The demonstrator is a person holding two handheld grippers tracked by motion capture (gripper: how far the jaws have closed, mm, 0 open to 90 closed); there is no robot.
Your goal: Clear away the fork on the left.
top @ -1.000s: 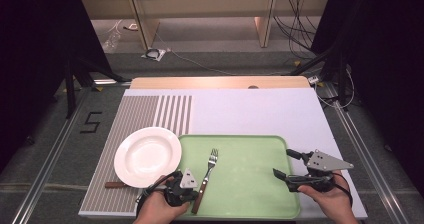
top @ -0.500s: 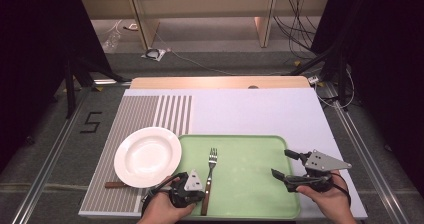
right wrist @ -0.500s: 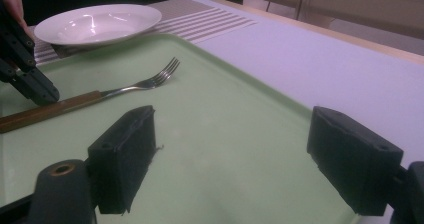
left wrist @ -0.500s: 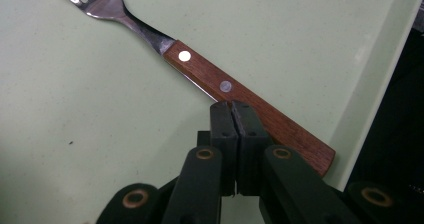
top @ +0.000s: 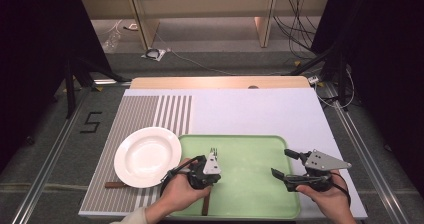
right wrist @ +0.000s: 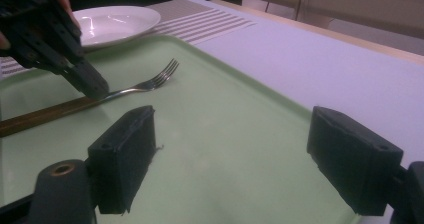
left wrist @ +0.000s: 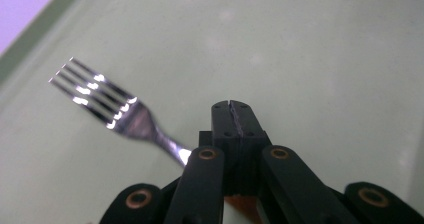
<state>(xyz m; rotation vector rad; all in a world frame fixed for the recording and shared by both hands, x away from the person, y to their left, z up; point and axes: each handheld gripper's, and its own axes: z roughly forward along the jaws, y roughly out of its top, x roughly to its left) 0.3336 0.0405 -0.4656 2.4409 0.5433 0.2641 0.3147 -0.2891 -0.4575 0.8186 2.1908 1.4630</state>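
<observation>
**Left gripper closed at the fork's neck, right gripper waiting open**

Left gripper (left wrist: 231,106) has its jaws pressed together with nothing between them. Its tip sits at the neck of the fork (left wrist: 120,116), where the metal meets the brown handle; whether it presses on the fork I cannot tell. The fork lies flat on the left part of the green tray (top: 230,137), tines pointing far, handle running to the near edge. The right gripper (top: 284,164) hovers over the tray's right end with its jaws wide apart and empty.

Closed jaws can only push, so in my judgement a nudge would skid the fork across the smooth tray or spin it around the neck. A grasp would first need the jaws opened and set astride the handle.

The white plate (top: 147,156) lies just left of the tray, its rim near the left hand, so a leftward sweep could knock it. The tray's middle and far half are bare and offer the most room.
</observation>
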